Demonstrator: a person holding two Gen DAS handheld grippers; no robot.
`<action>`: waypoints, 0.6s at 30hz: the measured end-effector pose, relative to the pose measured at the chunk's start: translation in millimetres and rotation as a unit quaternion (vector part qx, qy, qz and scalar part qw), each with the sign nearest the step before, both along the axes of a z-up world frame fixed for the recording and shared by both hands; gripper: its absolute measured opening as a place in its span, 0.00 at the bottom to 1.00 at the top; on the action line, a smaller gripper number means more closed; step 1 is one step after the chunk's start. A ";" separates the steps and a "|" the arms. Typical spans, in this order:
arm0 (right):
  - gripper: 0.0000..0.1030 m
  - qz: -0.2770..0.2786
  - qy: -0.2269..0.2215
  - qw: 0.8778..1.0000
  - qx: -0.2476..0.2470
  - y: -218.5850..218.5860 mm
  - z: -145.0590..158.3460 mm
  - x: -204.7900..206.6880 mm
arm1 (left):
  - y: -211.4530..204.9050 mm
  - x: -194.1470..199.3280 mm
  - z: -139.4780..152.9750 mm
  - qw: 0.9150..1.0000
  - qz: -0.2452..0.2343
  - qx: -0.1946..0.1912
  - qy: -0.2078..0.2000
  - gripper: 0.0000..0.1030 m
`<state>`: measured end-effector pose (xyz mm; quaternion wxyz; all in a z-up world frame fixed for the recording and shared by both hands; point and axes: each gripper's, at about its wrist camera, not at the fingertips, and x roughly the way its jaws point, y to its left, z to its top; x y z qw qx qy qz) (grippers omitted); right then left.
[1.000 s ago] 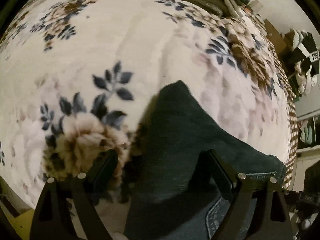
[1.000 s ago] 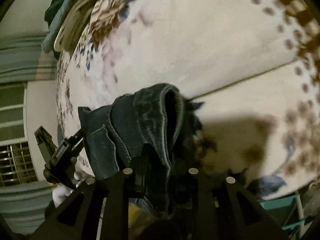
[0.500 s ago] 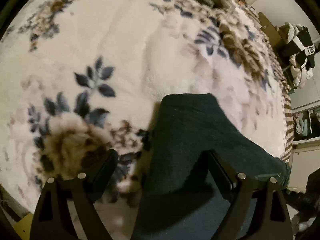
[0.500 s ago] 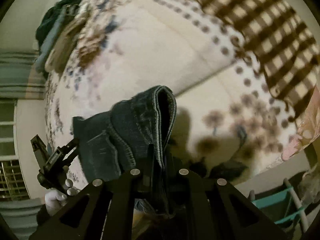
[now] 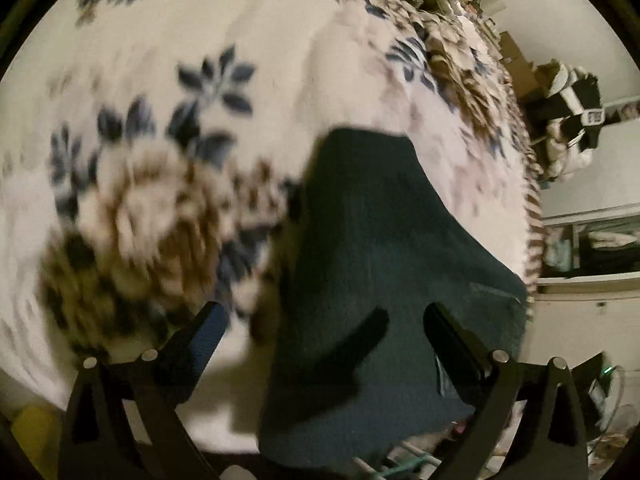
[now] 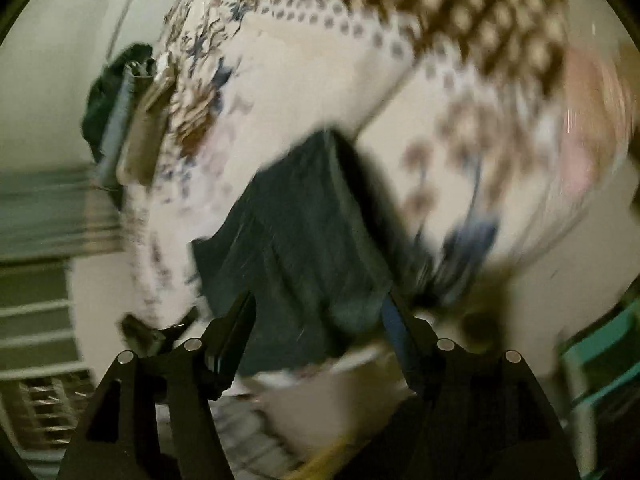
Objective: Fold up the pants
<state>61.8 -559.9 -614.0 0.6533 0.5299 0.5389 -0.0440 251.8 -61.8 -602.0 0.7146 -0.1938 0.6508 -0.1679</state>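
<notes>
Dark blue jeans [image 5: 368,264] lie folded in a compact bundle on a floral blanket [image 5: 200,80]. My left gripper [image 5: 324,332] is open, its fingers straddling the near part of the jeans. In the right wrist view, which is motion-blurred, the same jeans [image 6: 296,240] lie on the blanket and my right gripper [image 6: 320,320] is open, its jaws wide apart around the near edge of the bundle. Neither gripper holds the cloth.
A pile of other folded clothes [image 6: 124,120] sits at the far end of the bed. Shelves and clothes [image 5: 572,120] stand to the right of the bed. A teal rack [image 6: 600,360] stands beside the bed edge. A brown checked blanket border [image 6: 460,8] runs along one side.
My right gripper, shut on the jeans' waistband earlier, has opened and let go. The jeans now lie flat on the blanket. Both cameras have pulled back slightly.
</notes>
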 end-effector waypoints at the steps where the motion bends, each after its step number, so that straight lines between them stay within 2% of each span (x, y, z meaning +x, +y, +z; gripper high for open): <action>1: 0.66 -0.003 0.002 1.000 0.014 8.4 -5.1 -3.7 | -0.8 -5.3 -3.7 1.000 -0.002 -0.004 0.006 0.99; 3: 0.66 -0.005 0.011 0.998 0.060 36.0 -33.4 -7.1 | -6.5 -9.8 -14.3 1.000 -0.004 -0.006 0.021 0.99; 4: 0.66 -0.008 0.021 0.997 0.069 49.1 -46.5 -6.4 | -8.8 -11.8 -19.9 1.000 -0.005 -0.008 0.028 0.99; 6: 0.66 -0.035 0.017 0.993 0.109 64.8 -80.0 -3.4 | -15.9 -12.6 -26.1 0.999 -0.007 -0.016 0.035 0.99; 8: 0.67 -0.054 -0.004 0.993 0.108 70.2 -96.4 3.7 | -22.2 -12.3 -29.2 0.999 -0.014 -0.023 0.032 0.99; 10: 0.74 -0.071 -0.036 0.992 0.099 74.6 -107.5 11.5 | -28.2 -10.8 -31.2 0.999 -0.021 -0.024 0.029 0.99; 13: 0.77 -0.104 -0.049 0.987 0.115 79.3 -103.2 8.1 | -28.6 -9.6 -33.4 0.999 -0.022 -0.026 0.028 0.99; 15: 0.76 -0.105 -0.078 0.983 0.126 79.9 -89.4 6.6 | -29.9 -7.3 -34.2 0.999 -0.021 -0.031 0.030 0.99; 18: 0.76 -0.098 -0.064 0.989 0.094 81.6 -88.2 0.3 | -25.6 -7.8 -35.9 0.999 -0.021 -0.037 0.030 0.99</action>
